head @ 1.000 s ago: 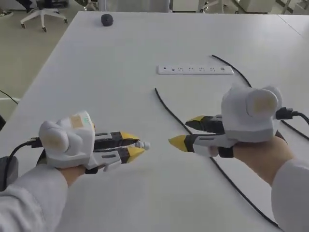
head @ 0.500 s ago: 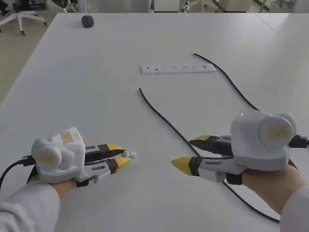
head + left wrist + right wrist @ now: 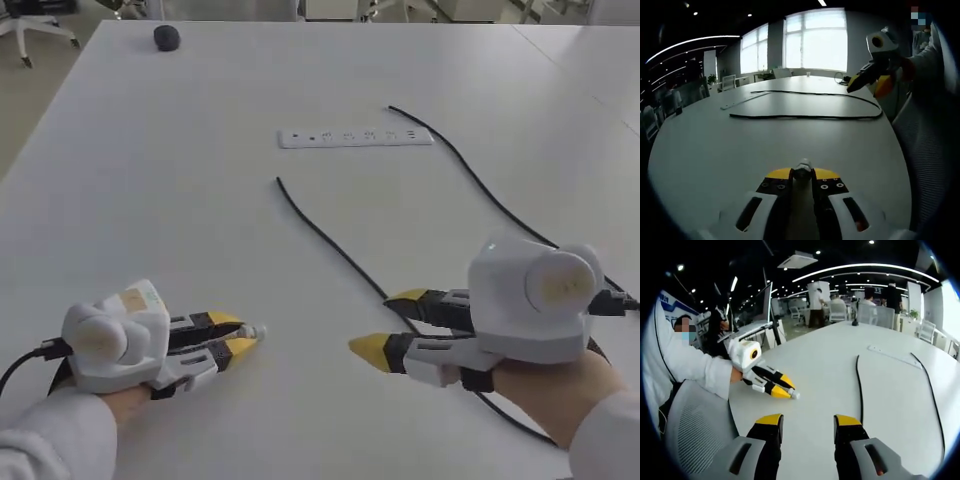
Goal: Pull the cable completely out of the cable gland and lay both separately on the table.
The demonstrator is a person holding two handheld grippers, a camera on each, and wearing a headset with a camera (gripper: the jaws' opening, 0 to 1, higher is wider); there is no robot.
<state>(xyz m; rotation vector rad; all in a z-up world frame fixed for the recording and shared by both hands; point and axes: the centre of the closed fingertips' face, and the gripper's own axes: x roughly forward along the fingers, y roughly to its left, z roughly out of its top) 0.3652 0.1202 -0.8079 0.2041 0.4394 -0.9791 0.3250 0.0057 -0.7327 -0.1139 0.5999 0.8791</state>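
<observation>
- I am clamping my left gripper (image 3: pixel 238 334) on the cable gland (image 3: pixel 256 330). Its long axis is running along the jaws, with the pale end poking out past the tips toward my right gripper (image 3: pixel 380 322)
- My right gripper is gaping wide, holding nothing
- The black cable (image 3: pixel 330 240) is lying on the table (image 3: pixel 200 200), running from beneath my right gripper and away ahead on its right side, well apart from the gland

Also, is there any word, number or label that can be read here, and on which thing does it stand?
No text can be read.
Too blurred: the sticker on the left gripper.
Too small: the marks on the power strip.
Blurred: the blue sign in the right gripper view.
</observation>
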